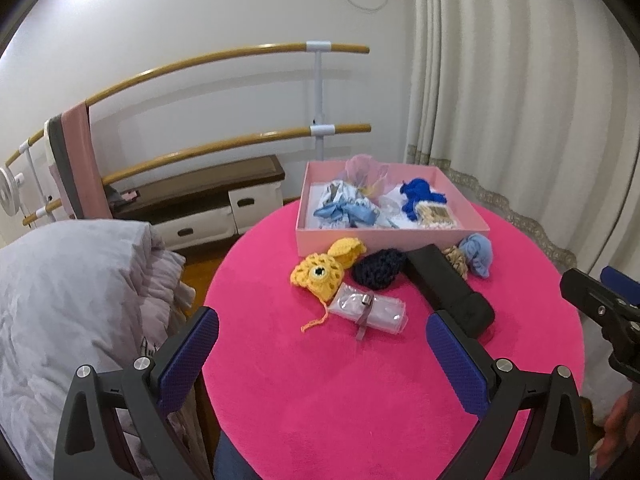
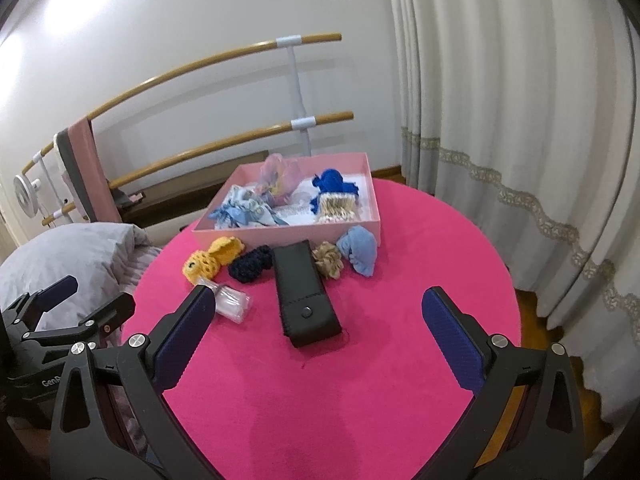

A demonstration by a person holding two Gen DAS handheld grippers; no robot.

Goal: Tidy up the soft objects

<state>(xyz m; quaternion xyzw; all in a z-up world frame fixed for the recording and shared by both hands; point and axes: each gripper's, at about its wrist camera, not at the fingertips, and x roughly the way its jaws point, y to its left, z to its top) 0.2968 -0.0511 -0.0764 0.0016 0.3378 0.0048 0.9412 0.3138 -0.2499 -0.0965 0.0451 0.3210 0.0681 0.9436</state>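
The left gripper (image 1: 322,344) hangs low at the near edge, its 2 fingers spread wide apart and holding nothing, blue ribbed pads (image 1: 188,354) facing each other across the gap. The right gripper (image 2: 320,334) sits at much the same height, its 2 fingers equally wide apart and empty, blue pads (image 2: 450,338) turned inward. The 2 grippers are side by side, well apart, both pointing forward and tilted downward. In the left wrist view, part of a hand (image 1: 618,426) shows at the lower right edge.

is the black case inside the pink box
No, the black case lies on the pink tablecloth in front of the pink box.
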